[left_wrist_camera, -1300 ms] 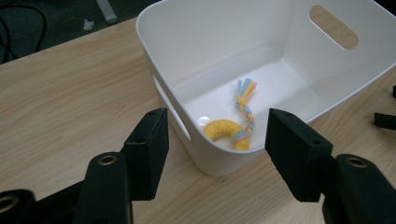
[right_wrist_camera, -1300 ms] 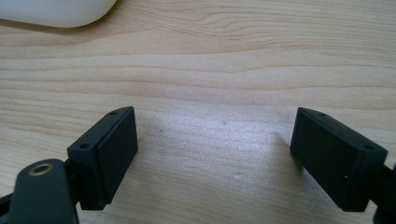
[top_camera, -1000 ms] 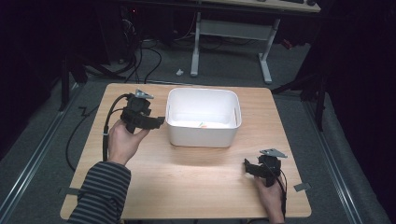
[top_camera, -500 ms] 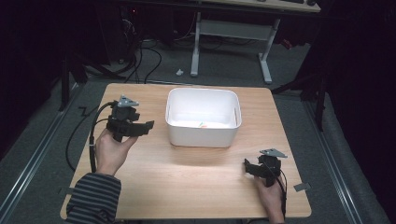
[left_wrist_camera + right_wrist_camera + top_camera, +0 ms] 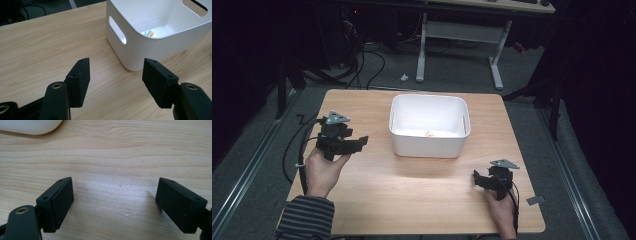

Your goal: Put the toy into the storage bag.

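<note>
A white plastic bin (image 5: 430, 125) with cut-out handles stands at the middle back of the wooden table (image 5: 412, 185). Small coloured bits (image 5: 149, 33) lie on its floor. My left gripper (image 5: 354, 142) hovers left of the bin, held by a hand in a striped sleeve, its jaws open and empty. The left gripper view has its jaws (image 5: 116, 73) pointing at the bin's near corner (image 5: 136, 53). My right gripper (image 5: 479, 179) rests low at the table's front right, open with bare wood between the jaws (image 5: 115, 195).
A desk frame (image 5: 457, 45) and cables (image 5: 372, 60) stand on the grey floor behind the table. A cable (image 5: 302, 150) trails from the left gripper over the table's left edge. A small grey tag (image 5: 534, 200) lies near the front right corner.
My left gripper has drawn back from beside the bin toward the left and nearer the front of the table. The right gripper has stayed where it was.
</note>
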